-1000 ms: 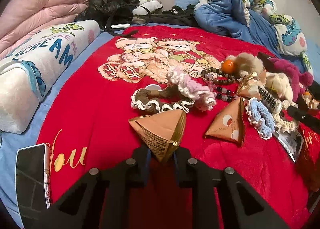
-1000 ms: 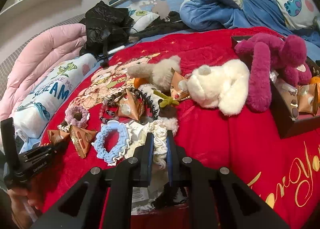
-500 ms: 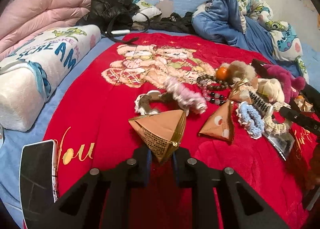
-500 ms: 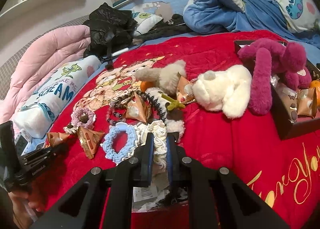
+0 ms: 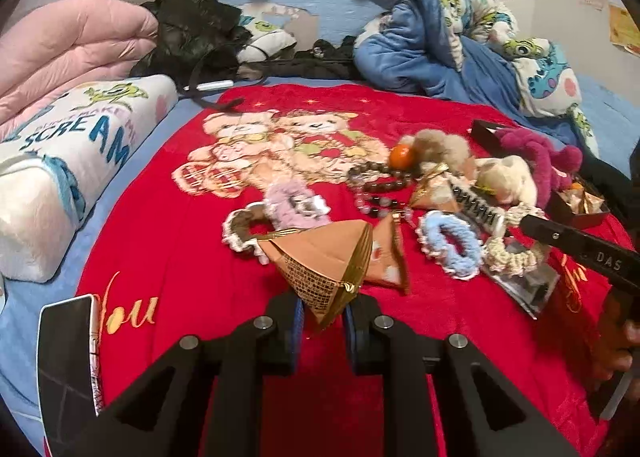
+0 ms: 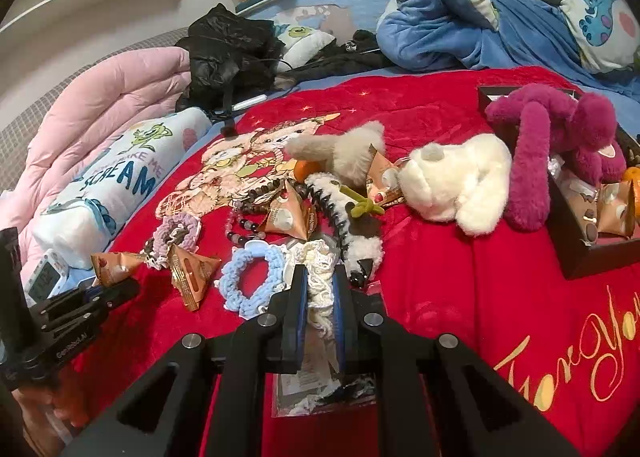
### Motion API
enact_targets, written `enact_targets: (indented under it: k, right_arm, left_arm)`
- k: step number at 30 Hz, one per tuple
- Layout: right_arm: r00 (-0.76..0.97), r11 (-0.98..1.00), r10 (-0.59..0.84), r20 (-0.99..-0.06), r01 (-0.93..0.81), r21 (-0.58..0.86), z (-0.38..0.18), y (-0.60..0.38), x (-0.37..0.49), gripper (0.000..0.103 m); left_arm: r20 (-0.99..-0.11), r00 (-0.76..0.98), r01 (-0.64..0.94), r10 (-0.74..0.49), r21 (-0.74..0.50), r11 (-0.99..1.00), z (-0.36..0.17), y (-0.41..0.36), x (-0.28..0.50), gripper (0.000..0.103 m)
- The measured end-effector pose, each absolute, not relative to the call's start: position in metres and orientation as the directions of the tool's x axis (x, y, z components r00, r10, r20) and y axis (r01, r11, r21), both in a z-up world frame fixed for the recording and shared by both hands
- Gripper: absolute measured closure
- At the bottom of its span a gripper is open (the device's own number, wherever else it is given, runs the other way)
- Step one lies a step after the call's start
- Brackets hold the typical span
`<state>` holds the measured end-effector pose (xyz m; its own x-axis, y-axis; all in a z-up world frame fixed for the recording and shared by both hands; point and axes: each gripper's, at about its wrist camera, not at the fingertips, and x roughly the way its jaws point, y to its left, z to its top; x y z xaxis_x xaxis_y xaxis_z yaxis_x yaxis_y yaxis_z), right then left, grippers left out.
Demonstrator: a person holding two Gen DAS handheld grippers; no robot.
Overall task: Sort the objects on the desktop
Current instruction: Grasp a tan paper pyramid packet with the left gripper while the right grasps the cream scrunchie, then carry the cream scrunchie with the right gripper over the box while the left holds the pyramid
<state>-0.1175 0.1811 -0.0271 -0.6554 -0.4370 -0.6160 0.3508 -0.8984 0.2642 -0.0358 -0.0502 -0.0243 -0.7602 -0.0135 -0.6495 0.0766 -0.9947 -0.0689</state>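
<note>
My left gripper [image 5: 322, 309] is shut on a brown pyramid snack packet [image 5: 324, 261], held above the red blanket [image 5: 180, 257]. In the right wrist view the same left gripper [image 6: 100, 289] sits at the left edge with the packet [image 6: 114, 263]. My right gripper [image 6: 320, 289] is shut on a cream lace scrunchie [image 6: 316, 257]. Beside it lie a blue scrunchie [image 6: 252, 277] and another pyramid packet [image 6: 190, 271]. A dark box [image 6: 592, 253] at the right holds more packets.
Bead bracelets [image 5: 376, 177], a purple scrunchie [image 5: 292, 203], an orange [image 5: 401, 156], a white plush [image 6: 452, 185] and a magenta plush [image 6: 560, 137] crowd the blanket's right half. A phone [image 5: 66, 357] lies at the front left, a printed pillow [image 5: 72, 161] along the left edge.
My left gripper has risen a little with the pyramid packet still in its jaws, and the items below sit lower in its view. The right gripper has kept still on the scrunchie.
</note>
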Motion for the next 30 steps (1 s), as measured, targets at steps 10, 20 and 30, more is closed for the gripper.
enact_targets:
  k: [10,20,30]
  right_arm:
    - [-0.662,-0.903,-0.427,-0.616,0.341,0.26,-0.026,0.202,-0.108,0.092]
    - [-0.694,-0.919,-0.395,-0.602,0.288,0.27,-0.017,0.246,-0.095,0.092]
    - [-0.737,-0.929,-0.353,-0.577,0.204,0.308,-0.004,0.313,-0.069,0.092]
  left_arm:
    - [-0.651,-0.758,0.02,0.047,-0.094,-0.995,-0.023,-0.014,-0.044,0.085]
    - [-0.631,-0.759,-0.077,0.161,-0.159,-0.984,-0.02,0.032,-0.046,0.085]
    - [-0.636,-0.718,-0.225,0.284,-0.174,-0.959,-0.026,0.085,-0.037,0.085]
